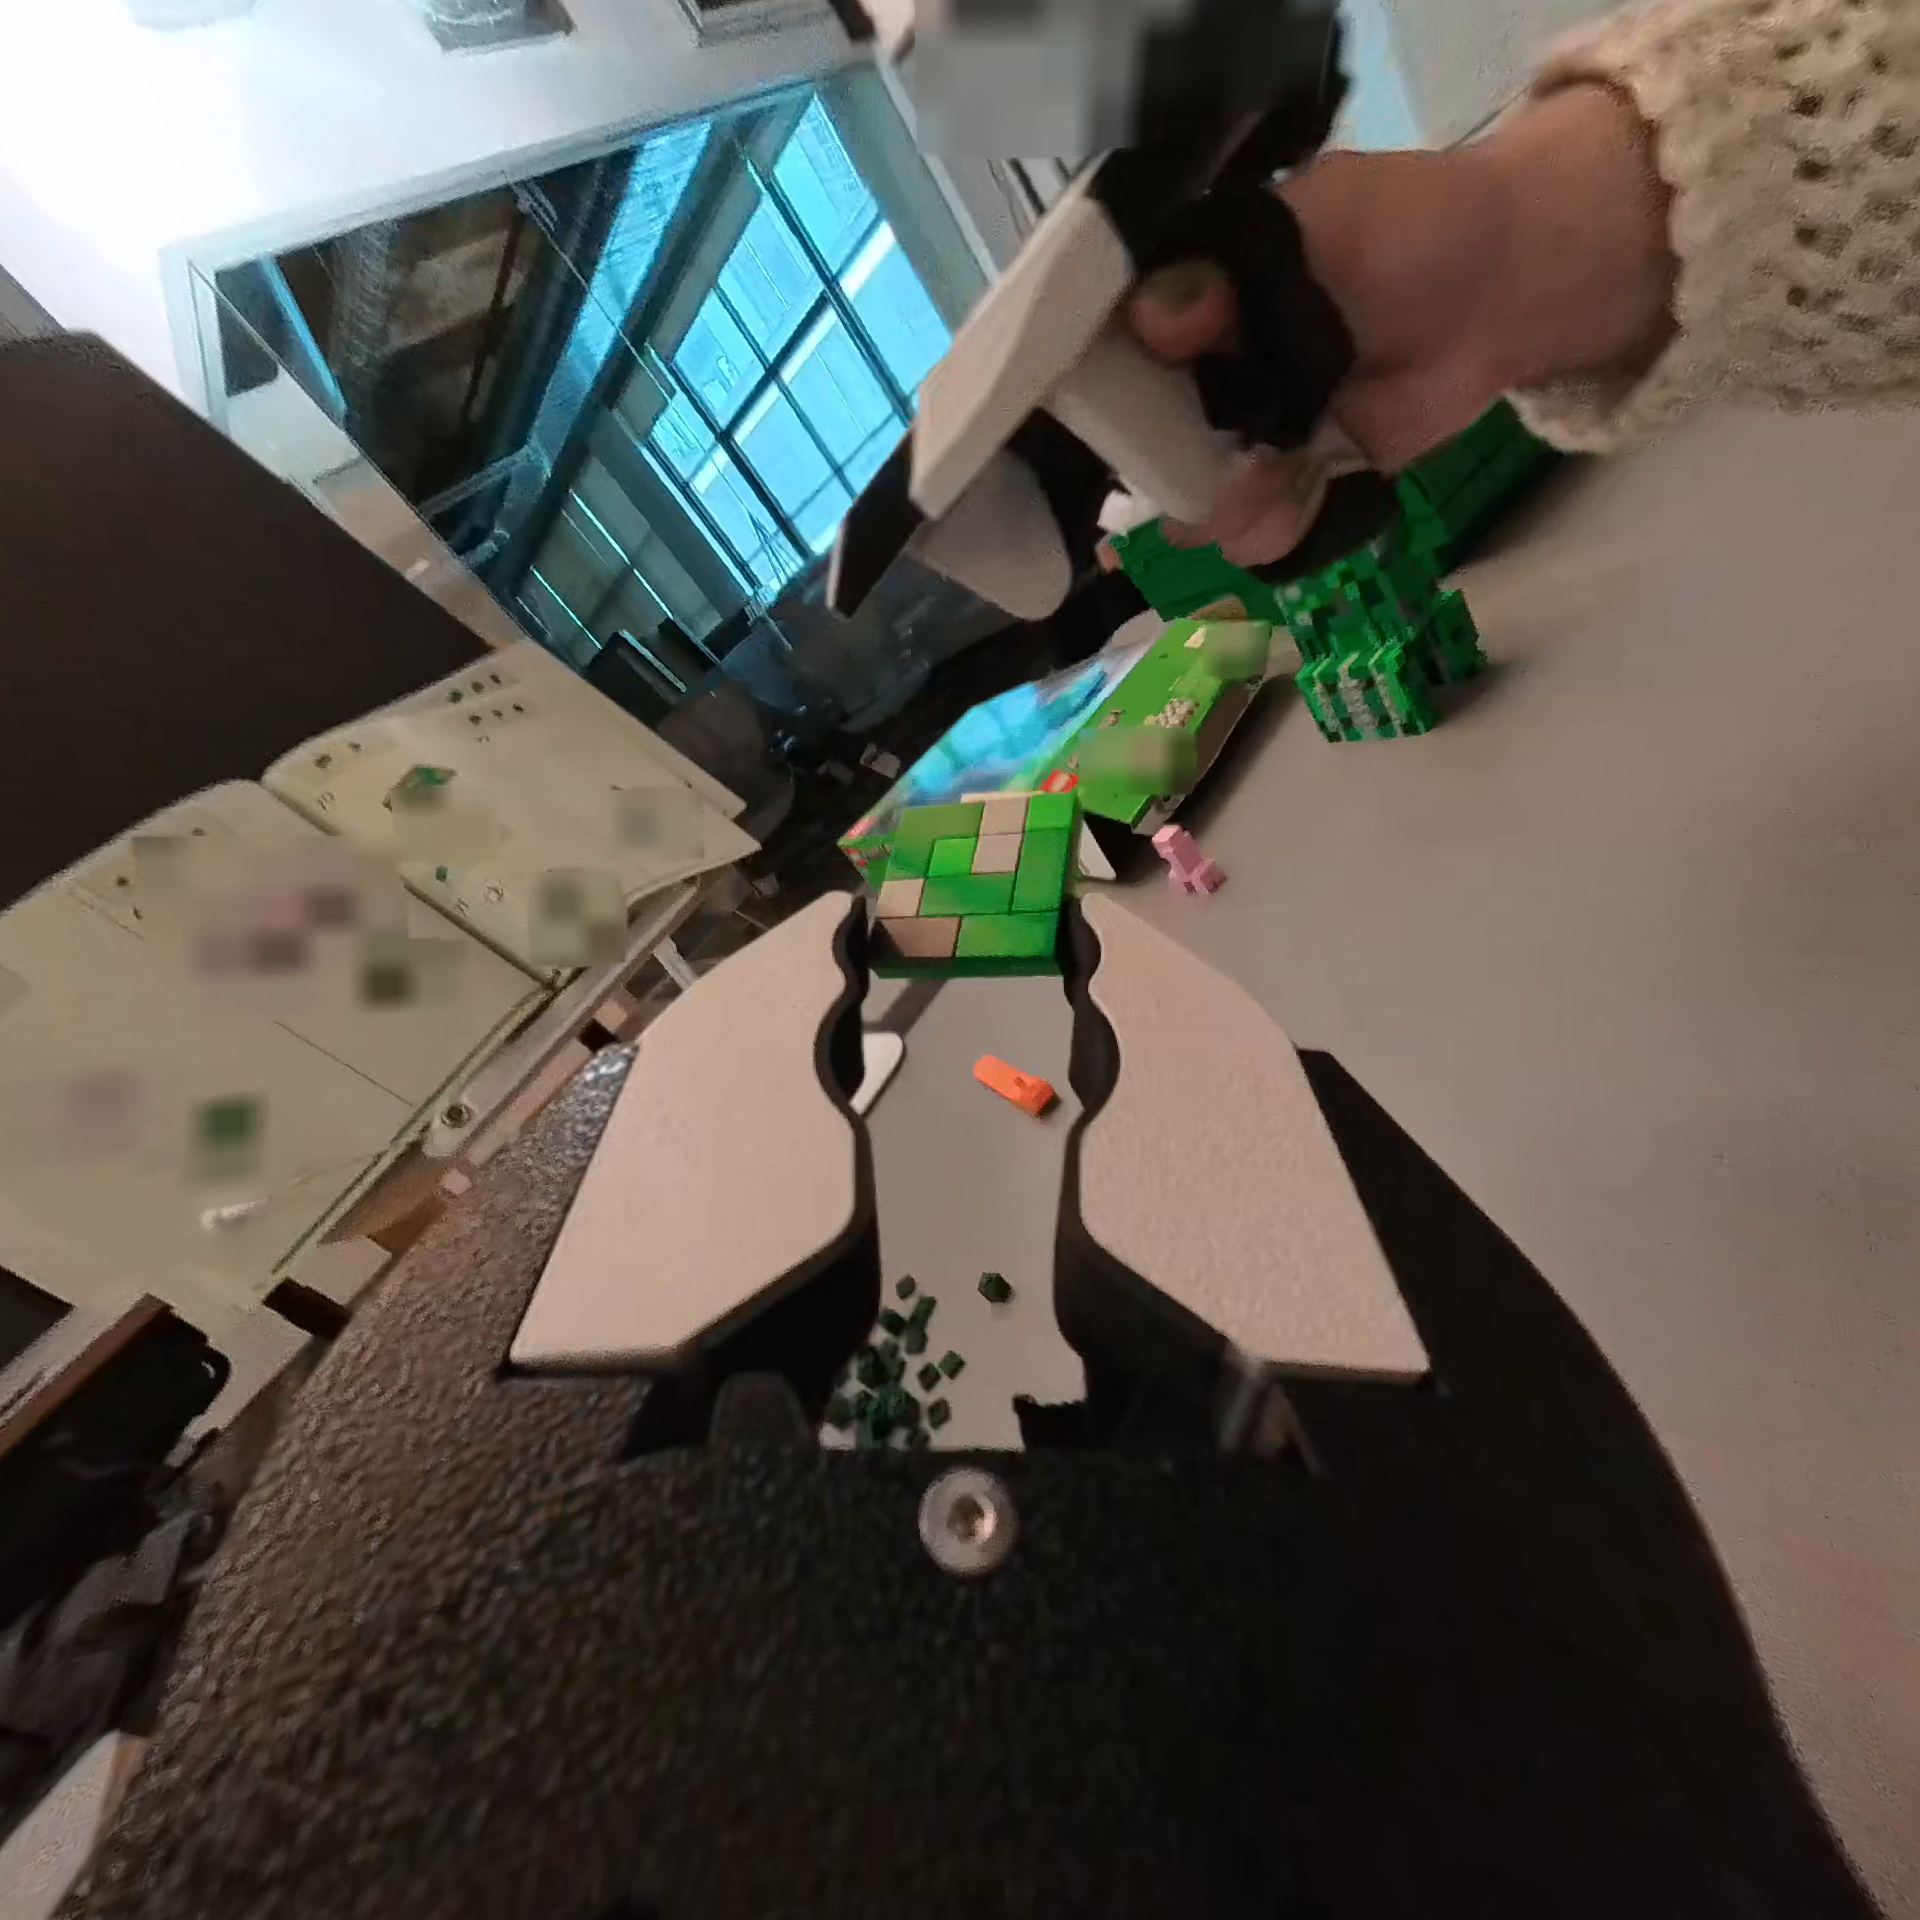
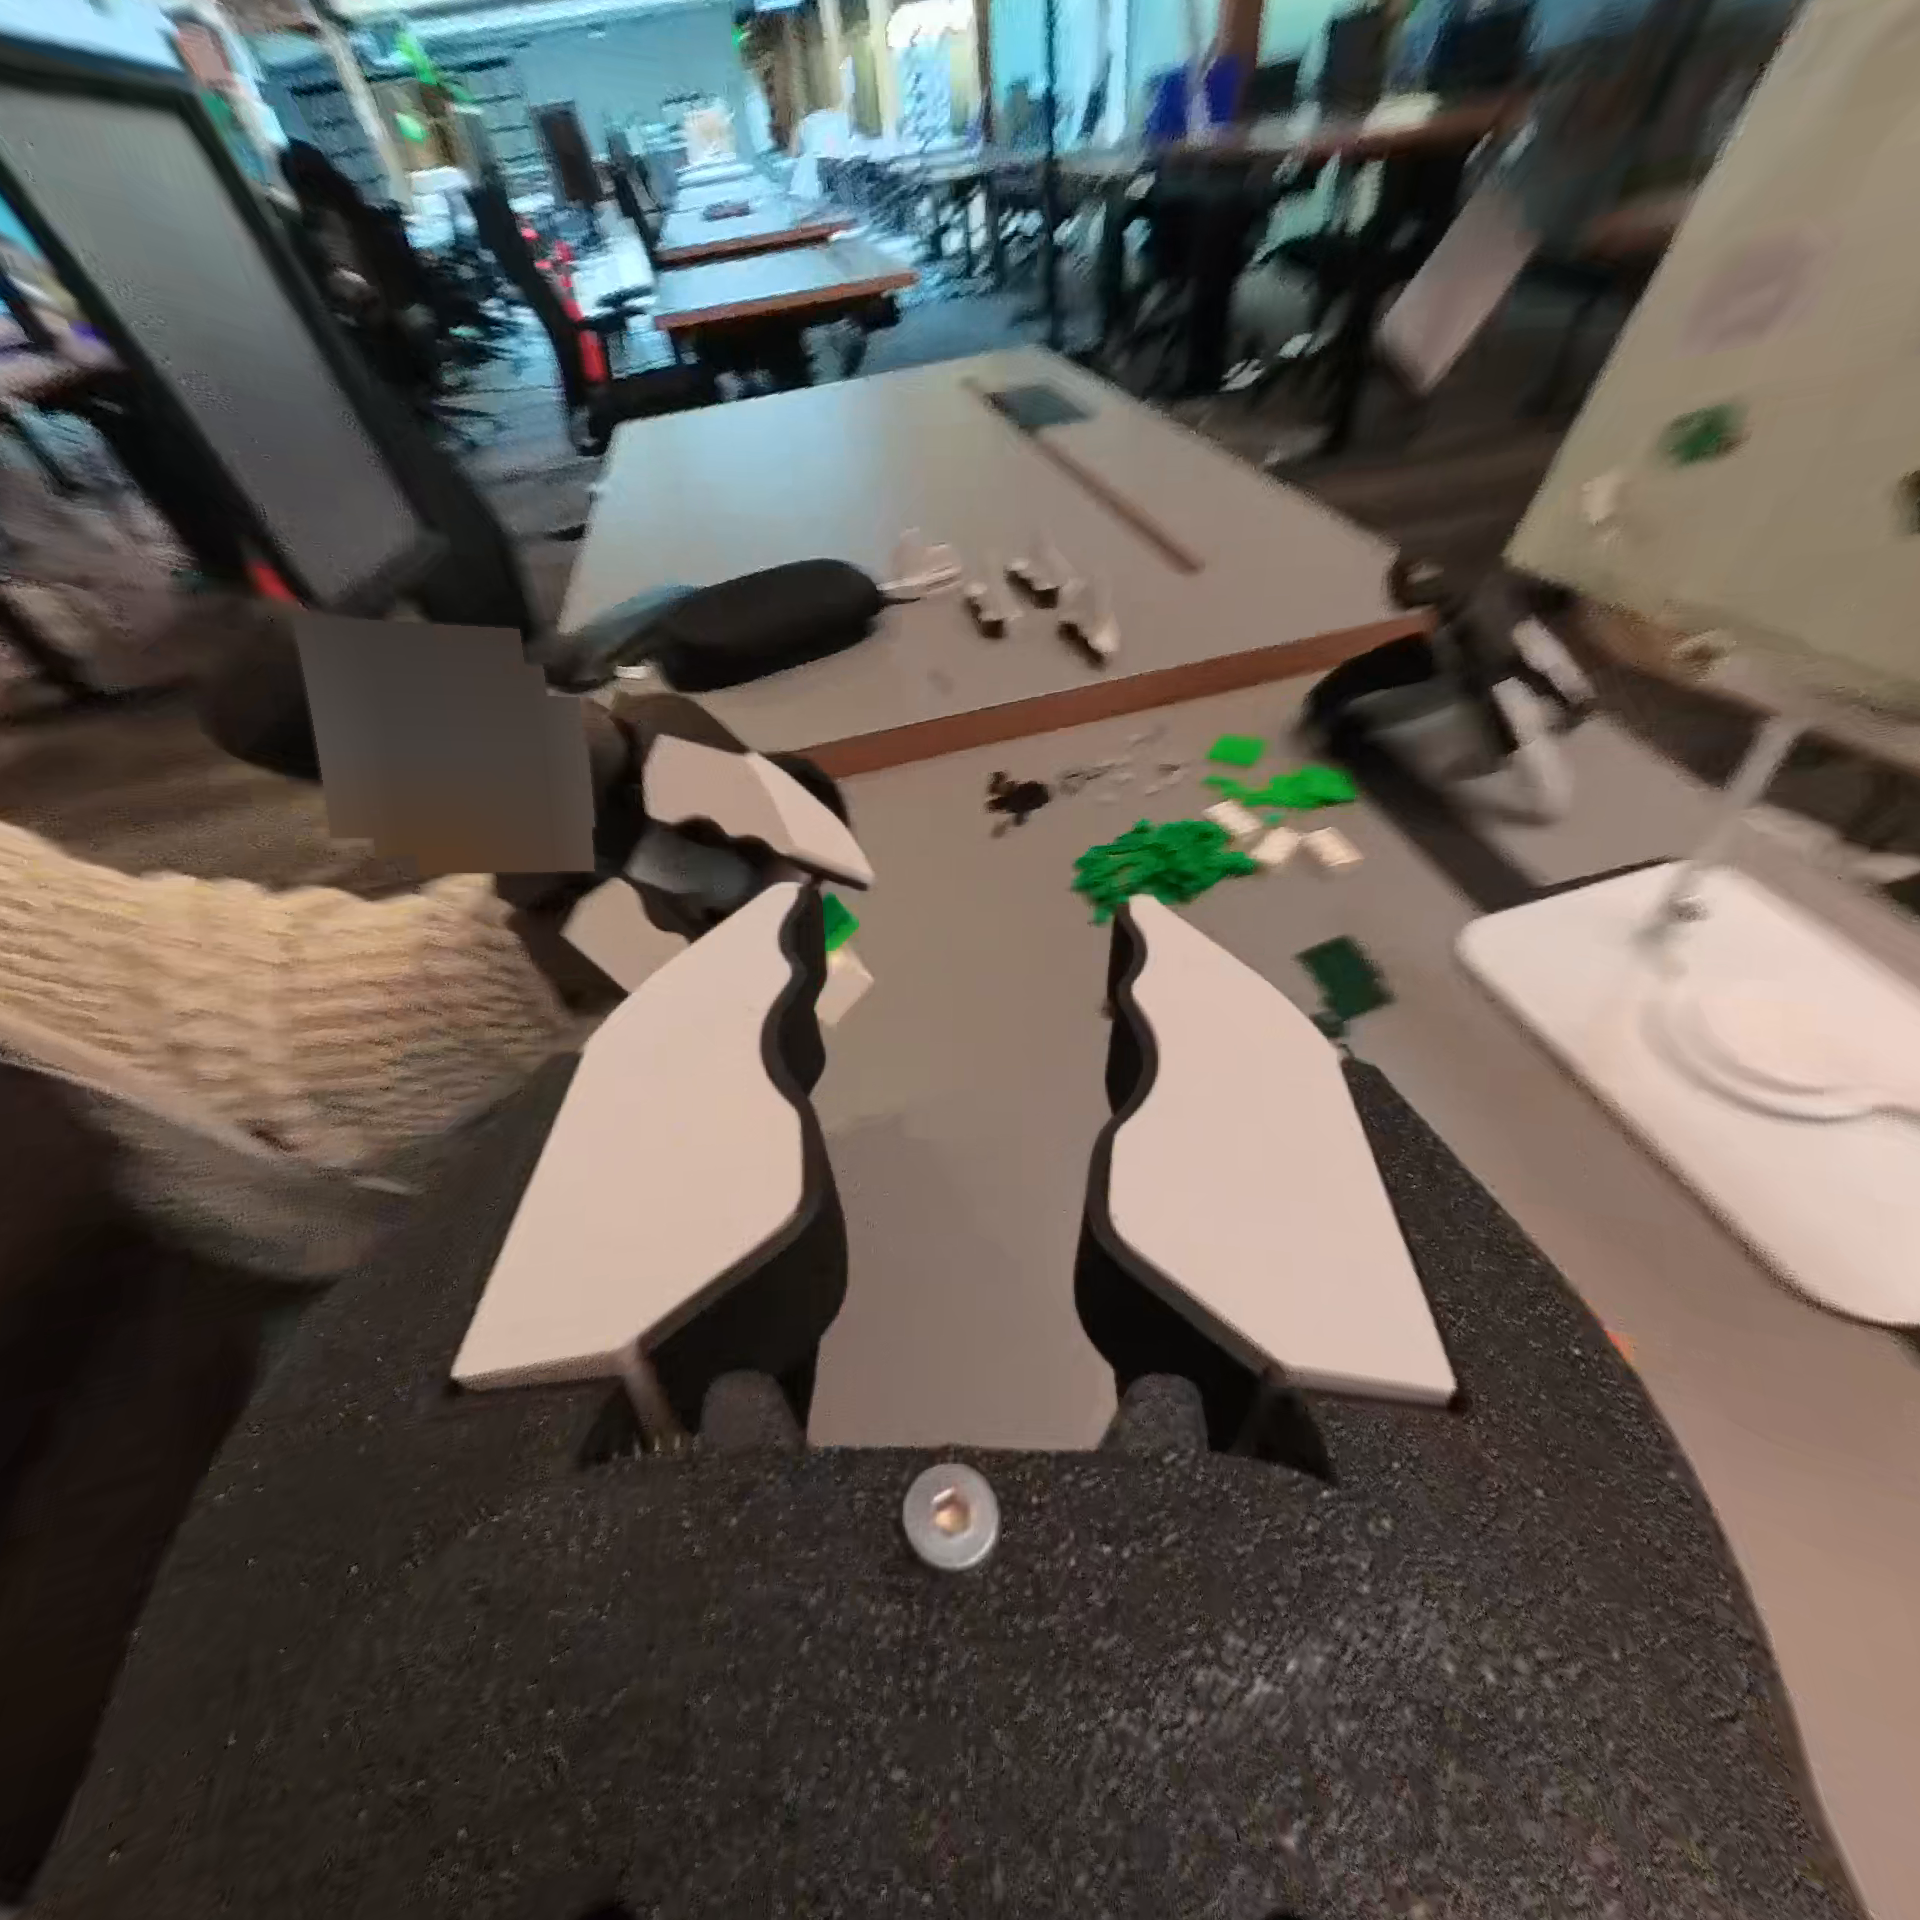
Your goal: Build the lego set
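My left gripper is shut on a cube-like block of green and white tiles and holds it by its sides between the fingertips, above the grey table. My right gripper is open and empty, and hovers over the table. It also shows in the left wrist view, held by a hand at the top. A green built figure stands at the far right. A pile of loose green pieces lies just beyond the right fingertip. The left gripper shows at the left of the right wrist view.
An orange tool piece and several small dark green bits lie under the left gripper. The set's box, a pink figure and an open booklet are nearby. A dark green plate, white tiles and a white tray sit to the right. About 8 cm separates my left fingertips from my right.
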Demonstrator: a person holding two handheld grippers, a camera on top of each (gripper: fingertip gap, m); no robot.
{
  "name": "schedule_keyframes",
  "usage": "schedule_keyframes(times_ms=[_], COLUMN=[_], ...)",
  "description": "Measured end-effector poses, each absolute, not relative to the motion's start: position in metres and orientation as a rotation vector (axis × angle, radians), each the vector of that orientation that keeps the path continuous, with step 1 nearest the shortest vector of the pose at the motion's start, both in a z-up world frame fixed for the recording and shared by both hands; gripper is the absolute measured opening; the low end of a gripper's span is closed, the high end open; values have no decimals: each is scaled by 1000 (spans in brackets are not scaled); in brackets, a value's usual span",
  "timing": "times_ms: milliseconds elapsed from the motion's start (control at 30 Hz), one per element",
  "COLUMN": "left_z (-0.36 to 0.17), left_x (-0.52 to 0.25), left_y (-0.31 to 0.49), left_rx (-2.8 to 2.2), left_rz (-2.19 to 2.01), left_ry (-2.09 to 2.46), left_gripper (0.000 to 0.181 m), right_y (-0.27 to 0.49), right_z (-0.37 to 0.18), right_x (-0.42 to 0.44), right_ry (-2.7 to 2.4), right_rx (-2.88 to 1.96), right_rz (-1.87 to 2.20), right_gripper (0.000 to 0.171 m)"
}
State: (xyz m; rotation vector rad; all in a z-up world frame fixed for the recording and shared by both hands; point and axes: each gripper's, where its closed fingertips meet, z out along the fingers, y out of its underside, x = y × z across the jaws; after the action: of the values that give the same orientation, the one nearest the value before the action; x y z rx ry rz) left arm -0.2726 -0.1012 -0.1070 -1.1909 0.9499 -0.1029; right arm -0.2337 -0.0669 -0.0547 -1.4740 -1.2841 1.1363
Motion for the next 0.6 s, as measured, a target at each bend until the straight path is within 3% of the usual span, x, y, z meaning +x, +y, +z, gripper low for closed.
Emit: schedule_keyframes(times_ms=[133,333,600], left_z=[-146,-210,-266], left_x=[-267,-254,-257], left_y=[-81,-57,-34], left_rx=[-1351,-1663,-1874], left_rz=[-180,-448,-255], left_ry=[1023,1081,1202], left_gripper=[36,36,36], right_y=[-51,-23,-22], right_z=[-86,-151,-189], right_x=[-223,-213,-208], right_ry=[-1122,-947,-977], right_rx=[-1286,-1238,-1263], right_rz=[910,682,620], right_gripper=[42,40,32])
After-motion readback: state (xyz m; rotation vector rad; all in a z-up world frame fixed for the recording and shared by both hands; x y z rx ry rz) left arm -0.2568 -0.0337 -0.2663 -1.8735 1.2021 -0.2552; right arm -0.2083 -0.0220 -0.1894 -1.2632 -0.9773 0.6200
